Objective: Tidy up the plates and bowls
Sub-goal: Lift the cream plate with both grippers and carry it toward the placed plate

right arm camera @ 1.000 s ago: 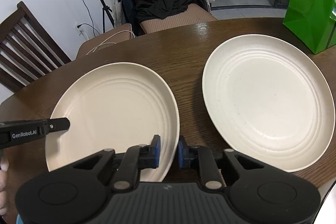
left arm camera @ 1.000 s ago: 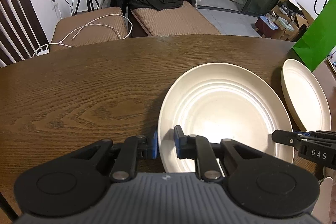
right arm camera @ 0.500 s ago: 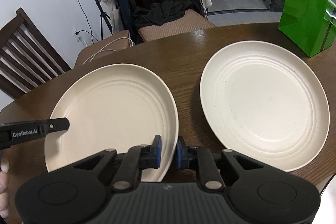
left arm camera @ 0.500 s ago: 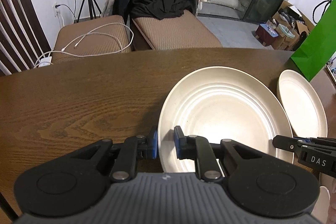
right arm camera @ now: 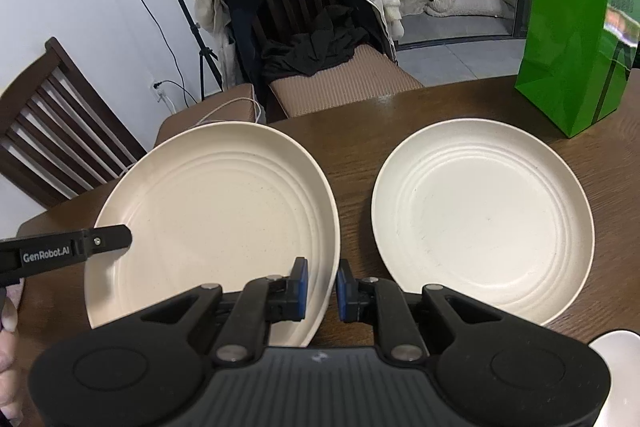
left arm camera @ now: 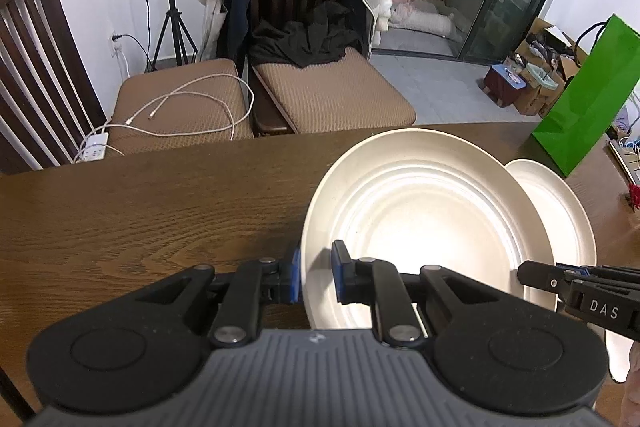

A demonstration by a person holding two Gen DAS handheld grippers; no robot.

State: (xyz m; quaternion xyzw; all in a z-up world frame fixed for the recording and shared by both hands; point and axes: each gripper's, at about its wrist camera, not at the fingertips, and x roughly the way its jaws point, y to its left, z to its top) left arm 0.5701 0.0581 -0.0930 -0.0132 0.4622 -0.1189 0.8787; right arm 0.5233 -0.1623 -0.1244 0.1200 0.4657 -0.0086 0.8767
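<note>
**Both grippers clamp one cream plate above the table**

The left gripper (left arm camera: 316,277) pinches the left rim of a round cream ribbed plate (left arm camera: 428,227) between its blue pads. The right gripper (right arm camera: 322,285) holds the same plate's right rim, fingers narrow around it. The plate is held over the dark wooden table (right arm camera: 352,147), its far edge tilted up. A second cream round plate (right arm camera: 482,219) lies flat just beside it, near a green paper bag (right arm camera: 576,27).
</note>
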